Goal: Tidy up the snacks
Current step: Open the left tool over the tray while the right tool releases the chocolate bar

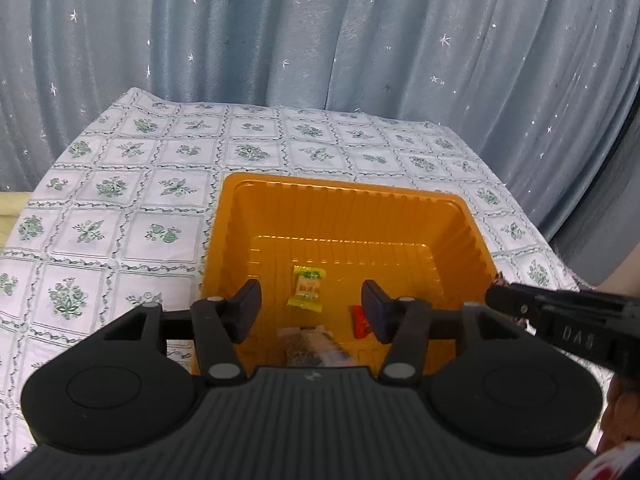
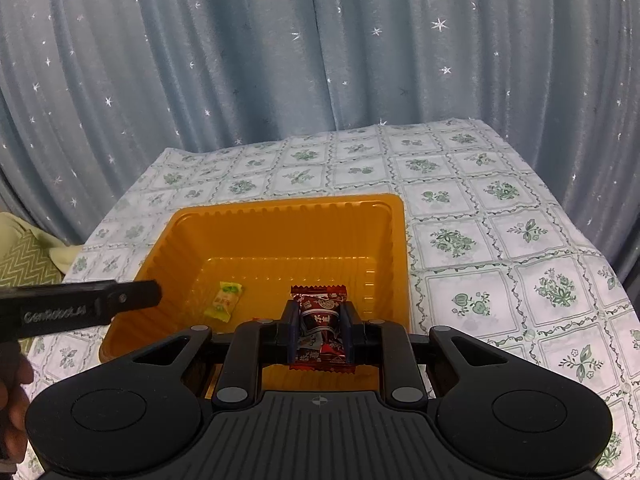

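My left gripper (image 1: 311, 309) hangs with its jaws spread wide — nothing between the pads, fingers (image 1: 247, 310) angled forward and down. My right gripper (image 2: 320, 330) is clamped tight on a dark red snack packet (image 2: 322, 320), both pads pressed flat to its sides, packet held lengthwise between them. From the left wrist view the right gripper's tip pokes in from the right edge; from the right wrist view the left one reaches in from the left — the two sit near each other, apart.
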`<state>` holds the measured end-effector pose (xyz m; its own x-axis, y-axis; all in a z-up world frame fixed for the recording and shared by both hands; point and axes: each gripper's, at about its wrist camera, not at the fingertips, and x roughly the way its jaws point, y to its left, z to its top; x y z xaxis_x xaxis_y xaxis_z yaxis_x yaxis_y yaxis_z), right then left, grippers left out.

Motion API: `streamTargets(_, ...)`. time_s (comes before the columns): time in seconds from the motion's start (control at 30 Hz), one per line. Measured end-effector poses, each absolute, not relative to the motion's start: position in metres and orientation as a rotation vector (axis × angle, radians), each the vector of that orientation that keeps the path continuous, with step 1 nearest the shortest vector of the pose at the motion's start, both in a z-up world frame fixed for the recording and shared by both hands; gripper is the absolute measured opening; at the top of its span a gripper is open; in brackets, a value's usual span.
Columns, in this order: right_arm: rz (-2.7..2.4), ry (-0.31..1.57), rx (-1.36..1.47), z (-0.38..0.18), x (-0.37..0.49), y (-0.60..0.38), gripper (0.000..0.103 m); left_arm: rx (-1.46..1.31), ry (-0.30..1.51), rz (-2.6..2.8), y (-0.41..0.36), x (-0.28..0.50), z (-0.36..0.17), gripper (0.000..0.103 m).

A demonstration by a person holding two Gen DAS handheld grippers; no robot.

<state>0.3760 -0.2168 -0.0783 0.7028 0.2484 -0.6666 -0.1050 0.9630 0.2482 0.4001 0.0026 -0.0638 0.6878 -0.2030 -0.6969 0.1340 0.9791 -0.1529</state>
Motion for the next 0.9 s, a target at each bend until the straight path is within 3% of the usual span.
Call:
streamTargets(0.6, 0.247, 0.73, 0.296, -0.079, 0.387, -0.215, 0.023, -0.06, 0.797, -0.179, 0.008, 0.391, -0.067, 0.056)
streamTargets(0.63, 0.242, 0.733, 0.311, -0.079, 0.388, -0.217, 0.025, -0.059, 0.797, -0.178, 0.008, 0.39, -0.067, 0.056)
streamTargets(0.73, 0.226, 0.725, 0.324, -0.078, 0.385, -0.222, 0.046, -0.057, 0.797, -0.175, 0.011, 0.386, -0.067, 0.057)
streamTargets(0.9, 0.196, 0.729, 0.333, -0.073, 0.373, -0.232, 0.047, -0.057, 0.788, -0.173, 0.012, 0.372, -0.065, 0.057)
